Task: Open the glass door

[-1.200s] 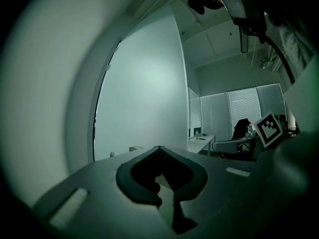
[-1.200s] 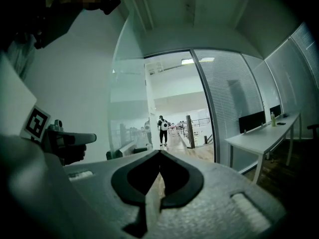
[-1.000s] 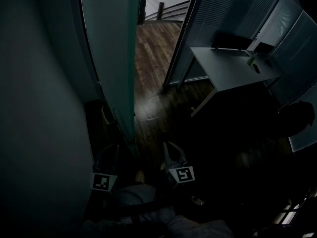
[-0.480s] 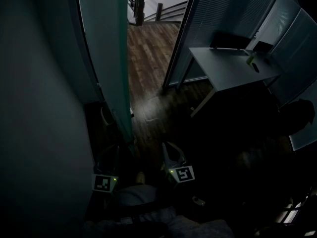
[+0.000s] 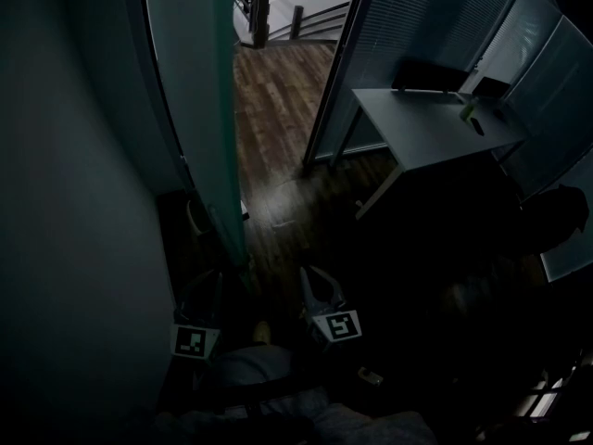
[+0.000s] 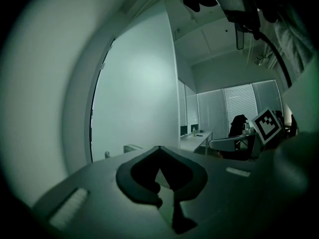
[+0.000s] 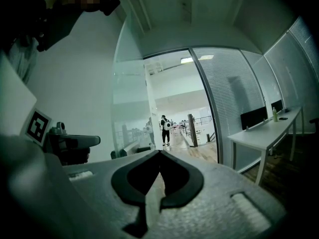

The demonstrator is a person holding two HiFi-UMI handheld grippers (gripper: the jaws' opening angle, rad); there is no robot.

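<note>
Two big surfaces fill the left of the head view: a pale wall (image 5: 65, 202) and, just beside it, the glass door (image 5: 195, 109). The door stands open, swung in toward the wall, with its near edge pointing at the camera. To its right the doorway is open onto a wood plank floor (image 5: 278, 91) that runs out to a brighter hall. A glass partition with blinds (image 5: 417, 17) closes the right side of the doorway. A white desk (image 5: 435, 133) stands against it, carrying a dark monitor (image 5: 431, 75) and a small bottle (image 5: 470, 111).

Low in the dim foreground, the left gripper (image 5: 206, 281) sits close to the foot of the door's near edge; whether it touches the glass cannot be told. The right gripper (image 5: 315, 281) is beside it, in front of the open doorway.

In the left gripper view the left gripper's (image 6: 159, 148) fingers are pressed together with nothing between them. The right gripper's (image 7: 160, 152) fingers are likewise closed and empty. Past them the door (image 7: 129, 108) shows at the left of the doorway, and far down the hall stands a person with a backpack (image 7: 164, 128).
</note>
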